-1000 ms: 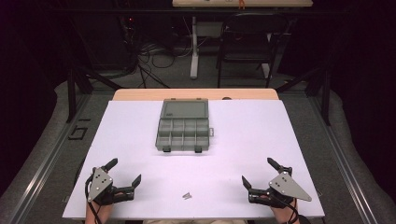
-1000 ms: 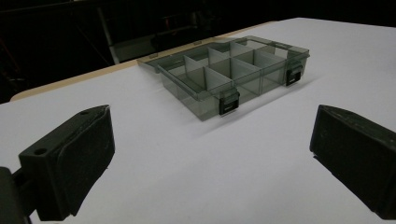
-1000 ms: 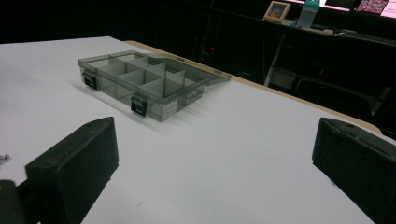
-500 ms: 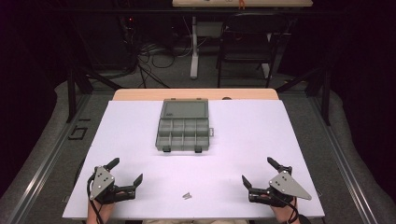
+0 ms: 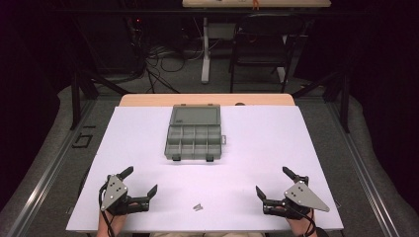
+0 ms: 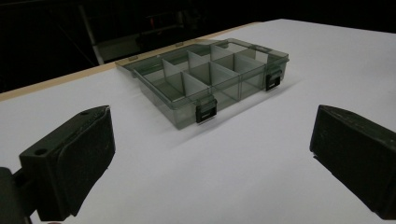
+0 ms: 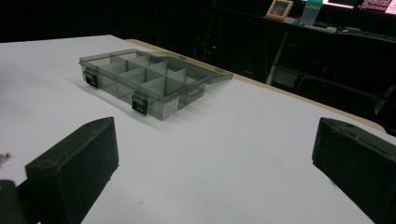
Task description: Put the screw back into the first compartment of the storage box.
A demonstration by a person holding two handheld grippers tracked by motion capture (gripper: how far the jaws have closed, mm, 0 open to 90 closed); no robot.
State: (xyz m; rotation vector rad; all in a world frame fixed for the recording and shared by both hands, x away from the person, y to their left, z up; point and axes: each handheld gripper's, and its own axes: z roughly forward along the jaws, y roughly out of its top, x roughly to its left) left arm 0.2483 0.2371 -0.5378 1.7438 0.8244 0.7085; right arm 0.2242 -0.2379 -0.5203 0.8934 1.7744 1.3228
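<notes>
A grey see-through compartment box [image 5: 194, 139] lies open in the middle of the white table, its lid folded back toward the far edge. Its several compartments look empty in the left gripper view [image 6: 211, 81] and the right gripper view [image 7: 142, 80]. A small metal part [image 5: 198, 207] lies near the front edge, between the two hands. My left gripper [image 5: 139, 180] rests open at the front left, nothing between its jaws. My right gripper [image 5: 274, 181] rests open at the front right, also holding nothing. Both point toward the box from a distance.
The white table top [image 5: 276, 143] has bare room on both sides of the box. A wooden strip [image 5: 148, 99] runs along the far edge. Beyond it stand a chair [image 5: 262, 47], a table leg and cables on the dark floor.
</notes>
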